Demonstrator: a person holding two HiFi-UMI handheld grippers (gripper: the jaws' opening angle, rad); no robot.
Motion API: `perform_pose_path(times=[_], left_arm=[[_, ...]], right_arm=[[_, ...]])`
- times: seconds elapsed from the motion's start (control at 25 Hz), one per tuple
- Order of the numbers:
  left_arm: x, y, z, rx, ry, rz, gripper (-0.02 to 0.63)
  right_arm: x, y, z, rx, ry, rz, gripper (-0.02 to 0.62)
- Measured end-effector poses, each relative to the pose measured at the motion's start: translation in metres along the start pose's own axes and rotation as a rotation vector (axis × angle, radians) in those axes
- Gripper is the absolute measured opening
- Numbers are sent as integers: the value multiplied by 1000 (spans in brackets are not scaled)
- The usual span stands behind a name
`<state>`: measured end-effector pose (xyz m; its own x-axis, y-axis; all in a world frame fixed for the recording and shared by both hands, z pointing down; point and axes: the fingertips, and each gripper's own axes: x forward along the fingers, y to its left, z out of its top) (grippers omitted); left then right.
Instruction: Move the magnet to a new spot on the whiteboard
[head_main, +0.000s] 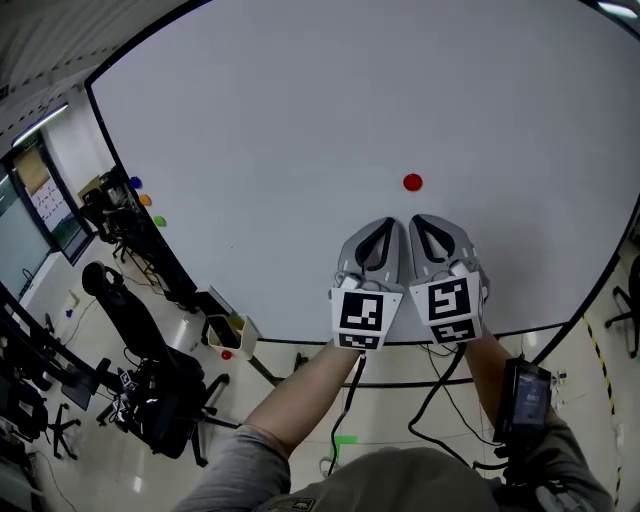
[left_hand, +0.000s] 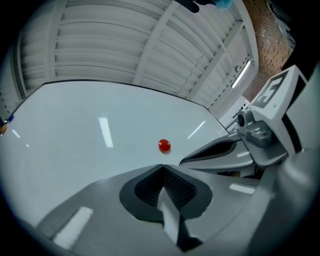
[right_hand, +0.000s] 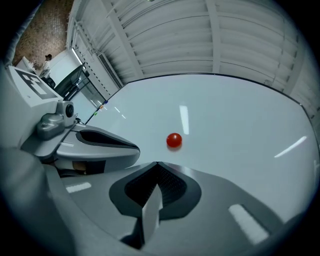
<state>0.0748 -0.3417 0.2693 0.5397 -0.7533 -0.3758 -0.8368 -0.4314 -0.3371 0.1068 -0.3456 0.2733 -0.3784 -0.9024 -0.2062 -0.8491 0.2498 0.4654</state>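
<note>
The whiteboard (head_main: 300, 120) bears a red magnet (head_main: 412, 182). The left gripper (head_main: 386, 228) and right gripper (head_main: 419, 225) sit side by side, each with jaws pressed together, empty. The magnet lies near, at their 12 o'clock.

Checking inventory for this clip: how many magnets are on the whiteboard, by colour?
Red magnet: 1
Blue magnet: 1
Orange magnet: 1
Green magnet: 1
Total: 4
</note>
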Motion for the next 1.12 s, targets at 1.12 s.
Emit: perform_pose_path(times=[1.12], left_arm=[[41, -12, 36, 137, -60, 161, 163]], right_arm=[[-17, -53, -2, -2, -80, 1, 6]])
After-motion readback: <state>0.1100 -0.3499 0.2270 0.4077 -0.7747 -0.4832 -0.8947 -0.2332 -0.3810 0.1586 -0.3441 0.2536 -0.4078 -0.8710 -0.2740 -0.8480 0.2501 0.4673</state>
